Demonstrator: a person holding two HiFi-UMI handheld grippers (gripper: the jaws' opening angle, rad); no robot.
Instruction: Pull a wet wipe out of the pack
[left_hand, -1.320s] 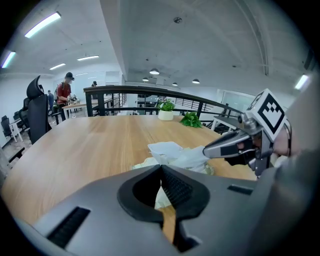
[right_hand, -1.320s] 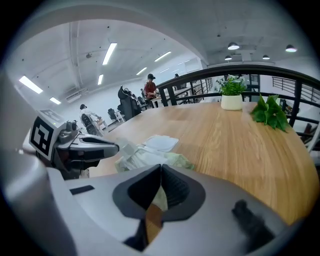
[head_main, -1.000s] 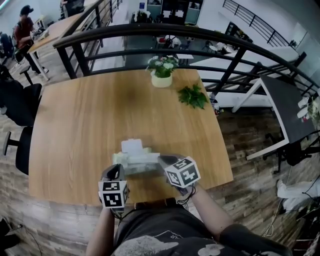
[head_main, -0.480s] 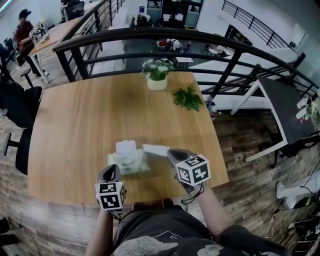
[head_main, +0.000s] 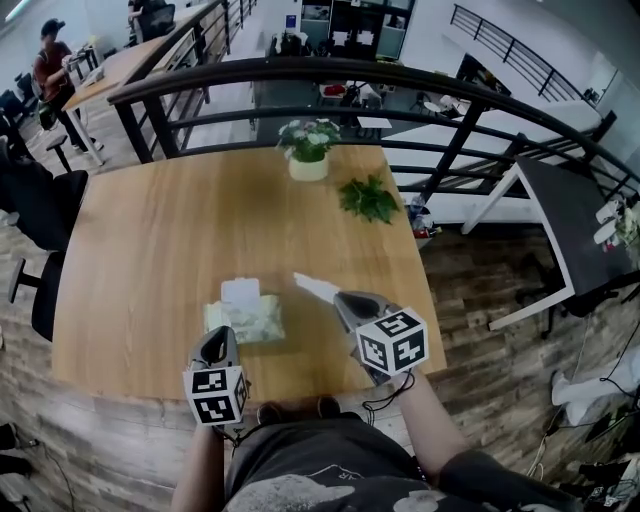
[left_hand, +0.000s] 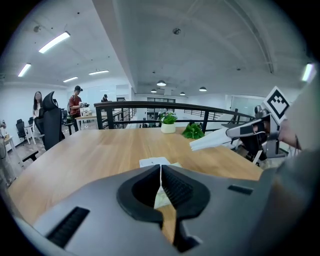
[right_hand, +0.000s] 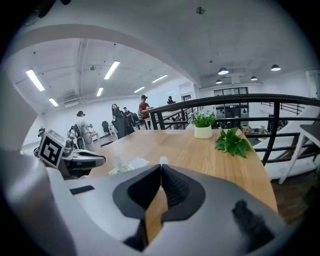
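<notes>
Pull looks finished: right gripper (head_main: 338, 294) clamps the wet wipe (head_main: 312, 287) clear of the pack (head_main: 245, 318) lying on the worktop (head_main: 150, 250); left gripper (head_main: 224, 333) closed on nothing; next, lay the wipe down.

**Both tongs closed, right one gripping**

The left tongs (head_main: 221, 334) tilt forward and down, jaws together with nothing between them. Just to their right, the right tongs (head_main: 340, 298) are clamped on a wet wipe (head_main: 313, 287). The left forearm (head_main: 200, 468) and right forearm (head_main: 428, 418) trail behind them.
</notes>
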